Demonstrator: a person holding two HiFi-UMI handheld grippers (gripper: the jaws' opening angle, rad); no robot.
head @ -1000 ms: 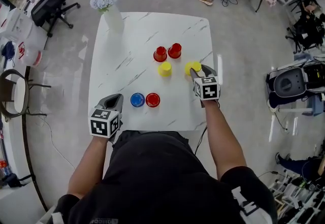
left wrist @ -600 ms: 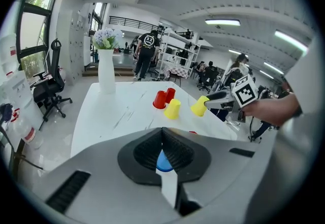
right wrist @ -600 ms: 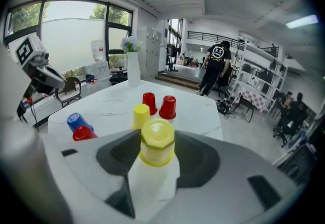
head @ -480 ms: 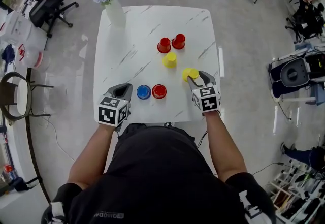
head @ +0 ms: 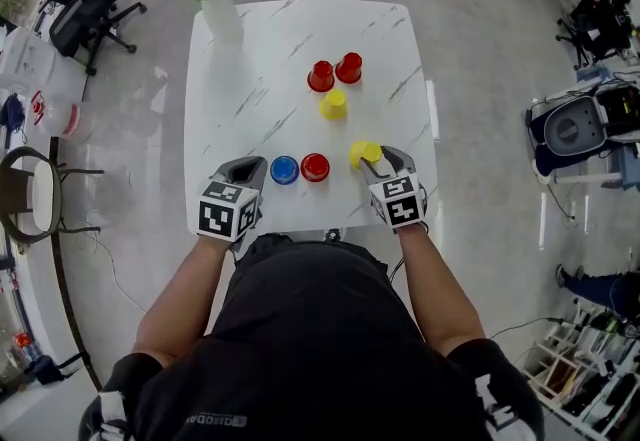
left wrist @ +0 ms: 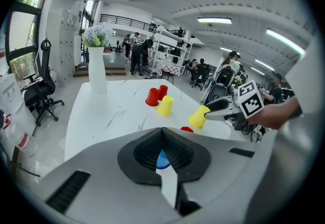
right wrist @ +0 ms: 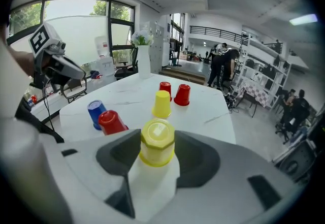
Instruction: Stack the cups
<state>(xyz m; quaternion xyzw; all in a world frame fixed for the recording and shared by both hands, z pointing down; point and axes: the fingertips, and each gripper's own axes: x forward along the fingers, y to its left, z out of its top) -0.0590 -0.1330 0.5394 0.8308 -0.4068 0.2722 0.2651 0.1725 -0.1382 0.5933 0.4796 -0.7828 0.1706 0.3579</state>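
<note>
My right gripper is shut on an upside-down yellow cup, held near the table's front right; its jaws press both sides of the cup. Left of it, a red cup and a blue cup stand upside down side by side. My left gripper sits just left of the blue cup, its tips closed on nothing. Farther back stand a second yellow cup and two more red cups.
The white marble table carries a white vase of flowers at its far left corner. An office chair stands beyond the left side and a round chair at the left. People are standing in the far background.
My right gripper has drawn the yellow cup back toward the front edge and nearer the red cup. My left gripper has edged closer to the blue cup.
</note>
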